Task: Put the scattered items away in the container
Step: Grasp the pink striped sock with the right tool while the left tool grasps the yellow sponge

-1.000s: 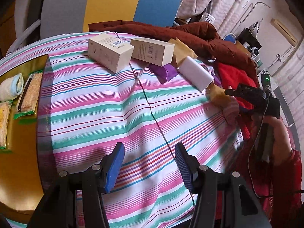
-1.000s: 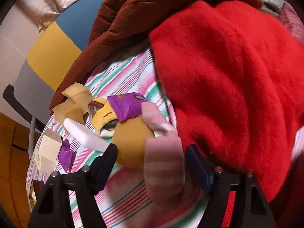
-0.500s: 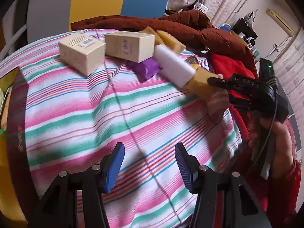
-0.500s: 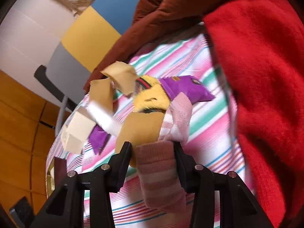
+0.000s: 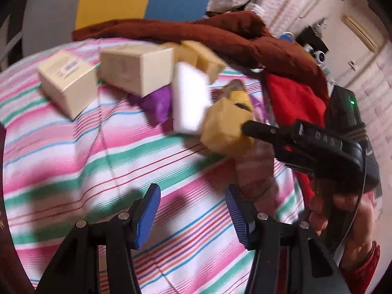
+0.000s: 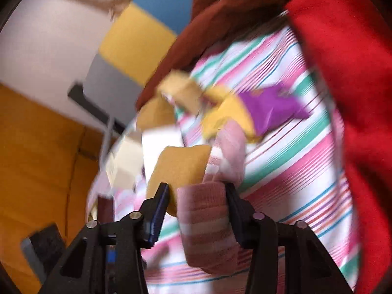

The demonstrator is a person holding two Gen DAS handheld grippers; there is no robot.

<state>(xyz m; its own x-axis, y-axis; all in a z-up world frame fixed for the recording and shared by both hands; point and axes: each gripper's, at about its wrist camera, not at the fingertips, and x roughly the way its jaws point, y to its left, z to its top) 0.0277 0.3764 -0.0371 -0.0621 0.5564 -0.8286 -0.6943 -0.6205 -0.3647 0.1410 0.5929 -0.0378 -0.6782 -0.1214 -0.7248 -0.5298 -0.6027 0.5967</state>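
Note:
My right gripper (image 6: 196,192) has a pink striped sock (image 6: 208,220) and a yellow sponge (image 6: 181,166) between its jaws. The pads press on both while the jaws are opening. In the left wrist view the same sock (image 5: 257,169) and sponge (image 5: 225,129) hang from it above the striped cloth (image 5: 73,147). My left gripper (image 5: 191,196) is open over the cloth, with nothing between its fingers. A white block (image 5: 189,103), a purple pouch (image 5: 156,103) and two cardboard boxes (image 5: 66,80) (image 5: 137,68) lie beyond. No container is in view.
A brown blanket (image 5: 196,31) and a red garment (image 5: 294,100) are heaped along the far and right sides. More yellow sponge pieces (image 5: 201,58) sit by the blanket. A person's hand (image 5: 325,208) holds the right gripper at the right edge.
The right gripper closed on the sock and sponge and tilted. The left gripper swung right, toward the right gripper; the yellow tray with packets at the left has left its view.

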